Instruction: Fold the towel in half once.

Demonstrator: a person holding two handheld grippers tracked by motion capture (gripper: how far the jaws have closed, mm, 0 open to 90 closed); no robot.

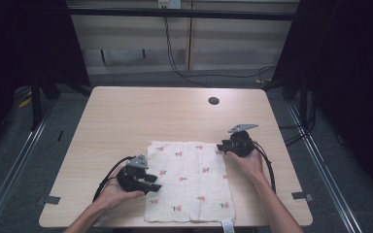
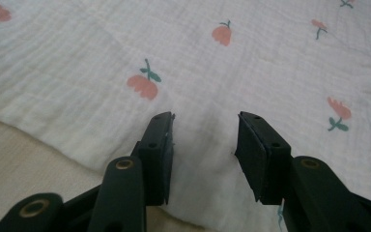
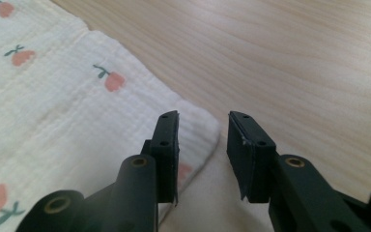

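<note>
The cloth (image 1: pixel 189 180), white muslin printed with small pink flowers on green stems, lies spread flat on the near half of the table (image 1: pixel 141 114), its near hem reaching the table's front edge, where a small tag (image 1: pixel 227 226) hangs over.

Your left gripper (image 1: pixel 151 183) sits at the cloth's left edge, about midway along it. In the left gripper view its jaws stand apart with a clear gap, poised over the weave just inside the hem, gripping nothing (image 2: pixel 203 145).

Your right gripper (image 1: pixel 220 148) is at the cloth's far right corner. In the right gripper view its jaws are likewise parted, the corner of the fabric lying between and just beneath them, one jaw over the cloth and the other over bare wood (image 3: pixel 202 145). Whether the pads touch the fabric you cannot tell from here.

The table is pale wood-grain laminate with rounded corners and a dark cable hole (image 1: pixel 213 101) near its far edge, well apart from the cloth. The rest of the top is bare wood. Around you, dark curtains (image 1: pixel 349 73) close off both sides. Behind the table there is a light panelled wall (image 1: pixel 233 43), with black cables (image 1: pixel 175 63) running down it and across the grey floor (image 1: pixel 9 160). Strips of tape (image 1: pixel 51 199) mark the floor by the table's near corners.
</note>
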